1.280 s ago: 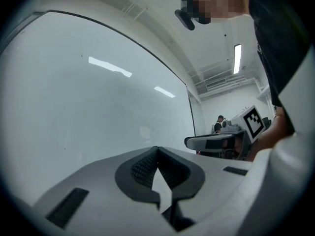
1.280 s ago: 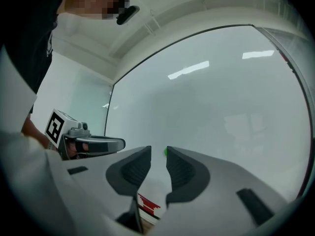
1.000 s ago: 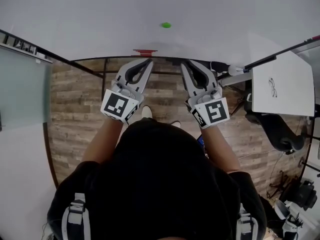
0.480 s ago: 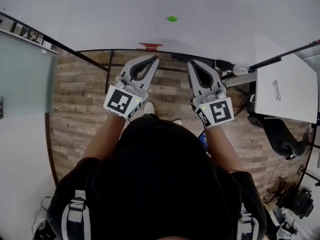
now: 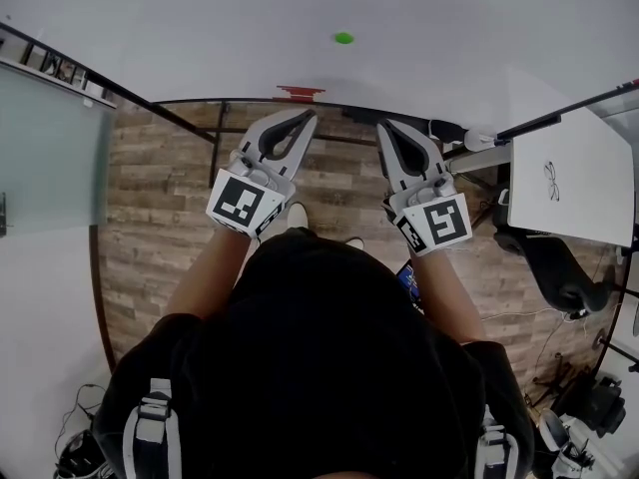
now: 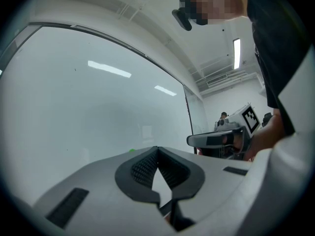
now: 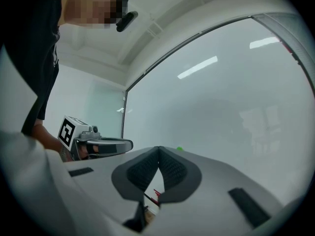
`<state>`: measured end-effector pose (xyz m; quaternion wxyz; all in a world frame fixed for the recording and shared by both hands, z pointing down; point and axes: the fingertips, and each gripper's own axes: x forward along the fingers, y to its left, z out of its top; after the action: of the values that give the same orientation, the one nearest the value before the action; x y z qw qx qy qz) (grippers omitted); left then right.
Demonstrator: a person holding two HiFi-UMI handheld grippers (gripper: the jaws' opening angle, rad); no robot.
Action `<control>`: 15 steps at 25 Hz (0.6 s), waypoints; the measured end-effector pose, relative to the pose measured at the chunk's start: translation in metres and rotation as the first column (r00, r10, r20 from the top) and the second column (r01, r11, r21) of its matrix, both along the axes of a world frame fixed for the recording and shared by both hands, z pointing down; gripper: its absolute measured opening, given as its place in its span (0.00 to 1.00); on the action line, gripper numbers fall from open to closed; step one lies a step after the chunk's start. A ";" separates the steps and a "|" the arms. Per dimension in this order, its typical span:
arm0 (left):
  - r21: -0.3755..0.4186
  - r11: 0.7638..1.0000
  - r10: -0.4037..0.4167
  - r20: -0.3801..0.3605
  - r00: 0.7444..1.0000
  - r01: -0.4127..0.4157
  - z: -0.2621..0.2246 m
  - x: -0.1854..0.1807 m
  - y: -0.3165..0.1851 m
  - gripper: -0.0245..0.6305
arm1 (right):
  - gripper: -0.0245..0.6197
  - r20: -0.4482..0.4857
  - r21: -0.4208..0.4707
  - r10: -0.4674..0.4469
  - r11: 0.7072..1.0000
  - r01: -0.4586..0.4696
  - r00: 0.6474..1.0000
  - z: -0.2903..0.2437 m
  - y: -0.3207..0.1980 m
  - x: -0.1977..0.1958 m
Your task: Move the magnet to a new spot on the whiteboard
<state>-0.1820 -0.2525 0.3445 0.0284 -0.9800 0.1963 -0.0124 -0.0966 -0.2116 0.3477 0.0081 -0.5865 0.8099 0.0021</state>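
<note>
1. Both bare forearms reach forward from the person's chest, side by side. The left gripper (image 5: 306, 116) and the right gripper (image 5: 382, 124) are near each other but not touching, with their tips aimed at the whiteboard (image 5: 200, 28).
2. Left gripper: its jaws are pressed together at the tips, with nothing between the pads.
3. Right gripper: its jaws are likewise clenched tip to tip and empty.
4. The magnet (image 5: 343, 38) – a small green dot – sits on the whiteboard beyond the two tips, roughly between their lines and clear of both.
5. A small red object (image 5: 300, 93) lies at the whiteboard's lower edge, just past the left gripper's tip – what it is cannot be told.
6. Wooden floor (image 5: 150, 218) shows beneath the arms.
</note>
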 end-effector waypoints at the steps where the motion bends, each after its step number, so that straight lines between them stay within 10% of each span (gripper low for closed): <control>1: 0.000 1.000 0.000 0.001 1.000 0.000 0.000 0.000 0.000 0.04 | 0.04 0.001 0.000 -0.002 1.000 0.002 1.000 -0.001 0.000 -0.001; 15: -0.001 1.000 -0.005 0.001 1.000 0.005 -0.001 -0.002 -0.002 0.04 | 0.04 -0.002 -0.004 -0.016 1.000 0.016 1.000 -0.001 0.001 -0.003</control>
<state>-0.1838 -0.2544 0.3440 0.0279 -0.9795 0.1990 -0.0132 -0.1000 -0.2110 0.3470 0.0062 -0.5801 0.8145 0.0012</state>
